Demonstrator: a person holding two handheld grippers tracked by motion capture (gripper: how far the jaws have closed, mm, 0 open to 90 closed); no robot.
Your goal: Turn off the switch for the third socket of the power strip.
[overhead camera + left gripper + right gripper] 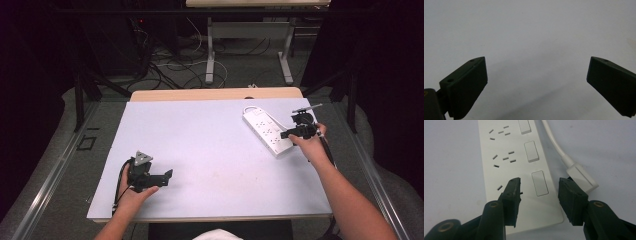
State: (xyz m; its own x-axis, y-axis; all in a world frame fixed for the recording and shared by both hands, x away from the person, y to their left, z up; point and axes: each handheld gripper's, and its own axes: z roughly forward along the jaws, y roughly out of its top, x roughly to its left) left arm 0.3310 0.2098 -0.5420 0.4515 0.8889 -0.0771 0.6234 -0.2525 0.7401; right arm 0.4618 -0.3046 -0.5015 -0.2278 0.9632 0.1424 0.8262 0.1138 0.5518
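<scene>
High view is showing a white power strip [266, 131] lying at the far right of the white table [210, 145], its cable [251, 108] curling at its far end. The right gripper [286, 134] is hovering over the strip's near end. In the right gripper view its jaws are standing apart above the nearest switch [539, 183], gripping nothing, with the white plug [582, 176] just beside one jaw. The left gripper [169, 176] is resting at the near left, jaws wide open over bare table.
</scene>
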